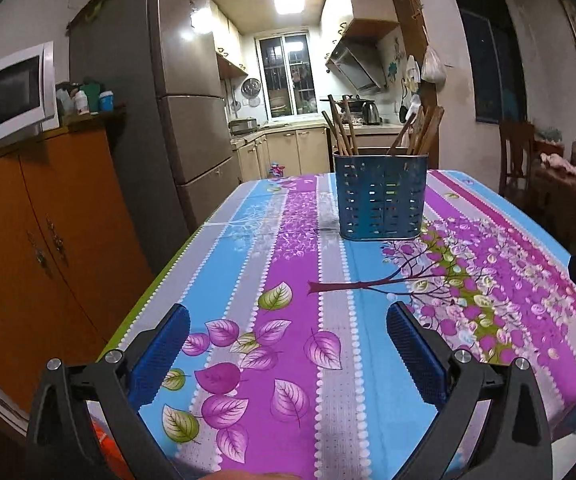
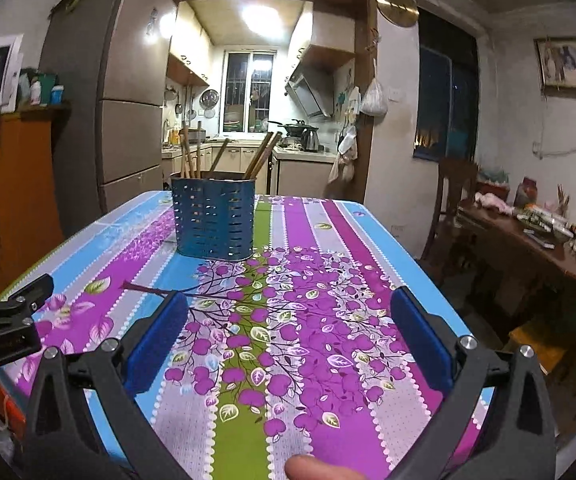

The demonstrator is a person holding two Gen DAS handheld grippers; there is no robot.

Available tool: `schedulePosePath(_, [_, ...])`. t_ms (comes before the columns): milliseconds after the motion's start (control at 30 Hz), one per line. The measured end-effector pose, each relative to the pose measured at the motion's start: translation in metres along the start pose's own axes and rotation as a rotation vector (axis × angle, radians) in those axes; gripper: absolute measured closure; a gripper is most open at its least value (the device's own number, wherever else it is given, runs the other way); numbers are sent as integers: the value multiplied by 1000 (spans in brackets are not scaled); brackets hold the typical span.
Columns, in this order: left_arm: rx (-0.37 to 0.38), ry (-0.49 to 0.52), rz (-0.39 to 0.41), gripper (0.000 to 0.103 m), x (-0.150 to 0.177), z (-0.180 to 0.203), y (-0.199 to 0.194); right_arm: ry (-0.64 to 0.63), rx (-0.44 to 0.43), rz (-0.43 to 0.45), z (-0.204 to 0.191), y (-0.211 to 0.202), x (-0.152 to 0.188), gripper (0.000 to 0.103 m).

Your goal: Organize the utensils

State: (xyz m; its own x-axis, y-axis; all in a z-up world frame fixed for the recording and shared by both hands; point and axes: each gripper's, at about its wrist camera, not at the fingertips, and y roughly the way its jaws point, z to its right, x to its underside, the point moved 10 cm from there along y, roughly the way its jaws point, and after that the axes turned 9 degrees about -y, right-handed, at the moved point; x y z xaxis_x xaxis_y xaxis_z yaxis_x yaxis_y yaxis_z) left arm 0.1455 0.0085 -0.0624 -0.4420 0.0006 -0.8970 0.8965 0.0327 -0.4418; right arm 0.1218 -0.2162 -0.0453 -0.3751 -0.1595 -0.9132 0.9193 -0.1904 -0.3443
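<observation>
While both grippers hover over the near end of the table, nothing sits between either pair of fingers.

Left gripper (image 1: 288, 350): spread wide, blue pads (image 1: 159, 356) far apart, holding nothing; only the patterned tablecloth (image 1: 288, 272) shows between them. Seen from the right wrist view, it sits at the left edge (image 2: 3, 320), over the table's near left corner.

Right gripper (image 2: 290, 338): also spread wide, blue pads (image 2: 422, 340) far apart, empty, touching nothing visible. A fingertip (image 2: 316, 467) of the person shows at the bottom edge.

Utensil holder (image 1: 380, 196): blue, perforated, upright on the cloth toward the far end of the table. Well ahead of both grippers; right of centre in the left wrist view, left of centre (image 2: 213, 216) in the right wrist view.

Utensils (image 1: 344, 128): wooden handles stand in the holder in two clusters, one leaning left, one (image 1: 418, 132) leaning right. Cannot tell chopsticks from other pieces.

Path: bare cloth between fingers and holder in both views.

Left surroundings: orange cabinet (image 1: 35, 232) with a microwave (image 1: 7, 92) on top, then a tall fridge (image 1: 175, 92).

Centre background: lit kitchen doorway with a window (image 1: 285, 72).

Right surroundings: dark wooden side table (image 2: 536, 240) with clutter, well apart from the table.
</observation>
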Motion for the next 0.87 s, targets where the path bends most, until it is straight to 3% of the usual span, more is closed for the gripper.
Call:
schedulePosePath(200, [20,26,-9,5,6,9,2,-14,-4,6,-3,-7,-1,5])
schedulePosePath(500, [2,41,66,5,3,16,-7,21,-1,8,5,-10,0,5])
schedulePosePath(700, [22,7,-8,5,12,19,1,52,0,14,13,-14,-2,5])
schedulePosePath(867, [40,5,-23,5,18,24,2,51,2,7,13,-12,-2,5])
